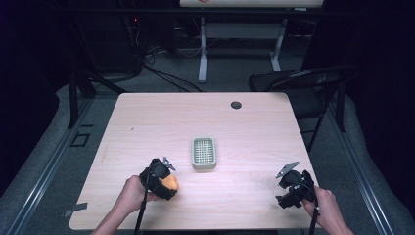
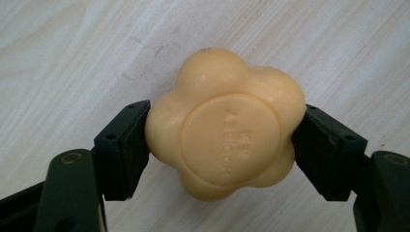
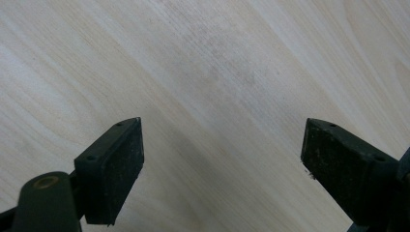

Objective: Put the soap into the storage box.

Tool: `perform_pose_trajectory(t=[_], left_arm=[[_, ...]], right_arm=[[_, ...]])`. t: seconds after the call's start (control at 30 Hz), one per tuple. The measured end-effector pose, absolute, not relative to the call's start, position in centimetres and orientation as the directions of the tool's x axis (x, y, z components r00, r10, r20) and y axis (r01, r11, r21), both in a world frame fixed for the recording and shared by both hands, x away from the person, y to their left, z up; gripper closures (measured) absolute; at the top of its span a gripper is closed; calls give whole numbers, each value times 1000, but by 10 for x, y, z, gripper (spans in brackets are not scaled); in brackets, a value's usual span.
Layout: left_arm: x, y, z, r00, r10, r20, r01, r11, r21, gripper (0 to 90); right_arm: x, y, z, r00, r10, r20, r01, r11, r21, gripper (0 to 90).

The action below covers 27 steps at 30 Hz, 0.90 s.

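we see the left gripper (image 2: 220, 140) clamped on a flower-shaped bar of yellow soap (image 2: 225, 123). in the left gripper view the soap sits squarely between the two black pads (image 2: 126, 145), one pad pressed into its left side and the other into its right, with the round embossed face of the bar turned toward the camera. the lobes of the soap bulge out above and below the line of the pads, and the pale wooden table (image 2: 72, 58) shows behind it.

in the high view we find the same soap (image 1: 171, 183) as an orange-yellow lump at the tip of the left gripper (image 1: 166, 182), near the front left part of the table (image 1: 147, 122), just to the left of and a little nearer to us than the green soap dish (image 1: 203, 152), which lies near the table's middle. soap and dish are apart, not touching.

the right gripper (image 1: 289, 182) is held over the front right part of the table, well apart from the soap. in the right gripper view its jaws stand apart with nothing between them, only bare wood beyond.
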State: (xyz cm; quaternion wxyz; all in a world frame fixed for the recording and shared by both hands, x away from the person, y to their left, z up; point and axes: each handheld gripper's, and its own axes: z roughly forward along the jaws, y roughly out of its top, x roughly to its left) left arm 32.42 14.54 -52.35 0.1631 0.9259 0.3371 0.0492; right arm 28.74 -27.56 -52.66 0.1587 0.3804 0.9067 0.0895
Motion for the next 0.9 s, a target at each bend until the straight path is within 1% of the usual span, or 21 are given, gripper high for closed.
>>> perform_pose_trajectory(t=[0.2, 0.23, 0.5, 0.57, 0.63, 0.9], left_arm=[[331, 143, -518, 773, 635, -10, 601, -726, 334, 270], [334, 140, -517, 773, 634, -7, 599, -727, 335, 270], [343, 128, -510, 786, 618, 0, 583, -742, 331, 270], [344, 127, -510, 787, 617, 2, 582, -743, 332, 270], [349, 124, -506, 792, 610, 6, 575, -750, 326, 270], [362, 119, -496, 793, 609, 19, 571, -754, 325, 270]], right_arm=[[288, -276, -528, -655, 725, -211, 665, 687, 295, 149], [288, -276, -528, -657, 721, -220, 664, 692, 284, 149], [288, -276, -529, -660, 721, -212, 665, 692, 281, 149], [288, -276, -530, -653, 730, -201, 668, 681, 299, 149], [289, -276, -528, -668, 714, -210, 664, 699, 267, 149], [288, -277, -529, -660, 722, -208, 668, 690, 278, 150]])
